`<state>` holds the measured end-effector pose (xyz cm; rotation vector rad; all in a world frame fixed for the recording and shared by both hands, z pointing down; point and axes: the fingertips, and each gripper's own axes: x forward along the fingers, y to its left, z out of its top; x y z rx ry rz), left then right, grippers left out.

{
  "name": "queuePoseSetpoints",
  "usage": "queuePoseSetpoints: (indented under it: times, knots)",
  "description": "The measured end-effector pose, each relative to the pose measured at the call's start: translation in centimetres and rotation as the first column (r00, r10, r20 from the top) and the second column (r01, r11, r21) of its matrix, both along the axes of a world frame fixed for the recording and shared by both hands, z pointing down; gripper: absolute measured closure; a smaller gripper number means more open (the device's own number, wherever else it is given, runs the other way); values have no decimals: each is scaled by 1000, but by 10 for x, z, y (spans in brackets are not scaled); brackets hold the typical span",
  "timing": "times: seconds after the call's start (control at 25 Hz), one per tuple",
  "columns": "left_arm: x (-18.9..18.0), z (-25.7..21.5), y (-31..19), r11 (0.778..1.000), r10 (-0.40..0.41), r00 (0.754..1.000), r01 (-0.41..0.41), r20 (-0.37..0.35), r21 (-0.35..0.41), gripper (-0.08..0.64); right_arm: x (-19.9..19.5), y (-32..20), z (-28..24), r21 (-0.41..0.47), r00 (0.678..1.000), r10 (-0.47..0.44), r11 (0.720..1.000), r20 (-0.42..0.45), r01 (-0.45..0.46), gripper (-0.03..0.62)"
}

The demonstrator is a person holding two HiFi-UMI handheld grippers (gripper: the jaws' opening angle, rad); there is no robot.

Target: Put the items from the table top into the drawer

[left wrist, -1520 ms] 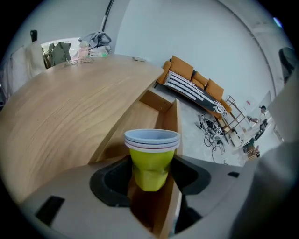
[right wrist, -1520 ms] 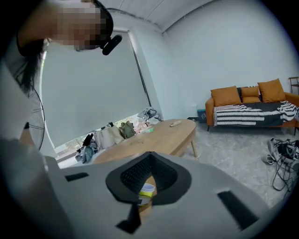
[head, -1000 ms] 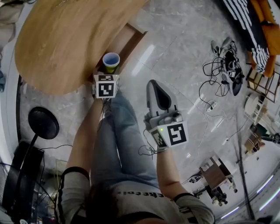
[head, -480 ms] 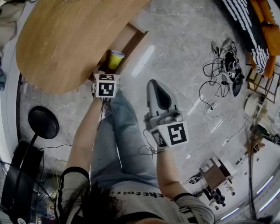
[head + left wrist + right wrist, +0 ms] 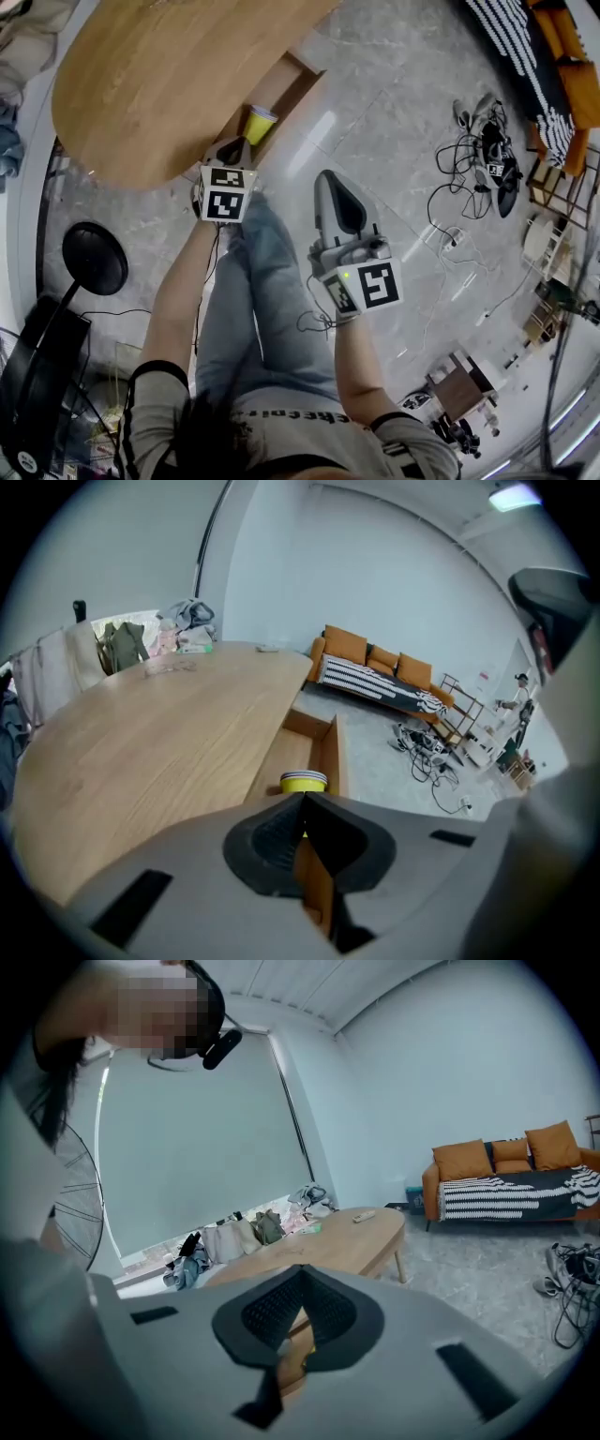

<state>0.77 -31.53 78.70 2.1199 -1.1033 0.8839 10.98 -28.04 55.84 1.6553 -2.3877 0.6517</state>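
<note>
Now the left gripper (image 5: 303, 803) has let go of the cup (image 5: 260, 123) and lifted clear, jaws closed on nothing, so the cup stands in the open drawer (image 5: 281, 80) under the bench (image 5: 159, 84), its part of the job done, while the right gripper (image 5: 301, 1279) hangs closed and empty

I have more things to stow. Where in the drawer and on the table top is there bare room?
The drawer is bare between the yellow cup and its far wall. The table top is bare across its middle and near end; a few small things lie only near its far edge.
</note>
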Motion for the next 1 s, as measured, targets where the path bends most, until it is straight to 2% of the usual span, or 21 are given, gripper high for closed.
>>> queuePoseSetpoints:
  times: [0.28, 0.56, 1.0]
  knots:
    - [-13, -56, 13, 992, -4, 1000, 7, -27, 127, 549, -3, 24, -18, 26, 1000, -5, 1000, -5, 6, 591]
    - [-33, -117, 32, 978, -36, 997, 48, -61, 204, 549, -8, 42, -51, 56, 1000, -24, 998, -11, 25, 591]
    - [-66, -211, 51, 935, -107, 991, 129, -83, 329, 548, -27, 51, -107, 91, 995, -95, 991, -29, 98, 591]
